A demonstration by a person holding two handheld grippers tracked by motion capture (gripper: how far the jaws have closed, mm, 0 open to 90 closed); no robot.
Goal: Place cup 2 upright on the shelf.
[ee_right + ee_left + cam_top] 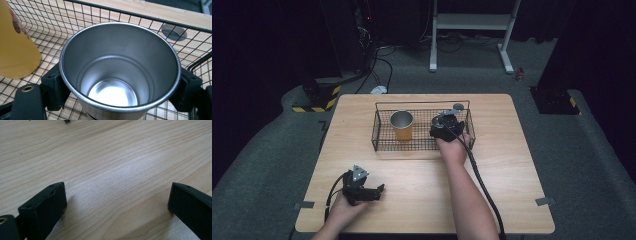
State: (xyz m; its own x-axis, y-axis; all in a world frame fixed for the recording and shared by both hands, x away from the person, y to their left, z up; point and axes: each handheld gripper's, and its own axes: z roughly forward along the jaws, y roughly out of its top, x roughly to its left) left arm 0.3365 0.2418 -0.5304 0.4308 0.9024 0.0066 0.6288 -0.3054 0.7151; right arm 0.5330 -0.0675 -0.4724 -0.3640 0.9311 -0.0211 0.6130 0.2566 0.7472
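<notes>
A black wire basket (384, 145) stands at the middle back of the wooden table (422, 200). Inside its left half a yellow cup (402, 126) with a steel lining stands upright. My right gripper (443, 125) reaches into the right half of the basket. In the right gripper view its jaws press on both sides of an upright, empty steel cup (120, 65), with the yellow cup (15, 45) beside it at the left and the basket's mesh (75, 15) all around. My left gripper (381, 190) lies at the table's front left, open, with bare wood between its jaws (116, 192).
A round grey grommet (458, 106) sits in the tabletop just behind the basket. Beyond the table lie grey carpet, a white metal stand (472, 22), loose cables (379, 70) and a yellow-and-black striped base (317, 102).
</notes>
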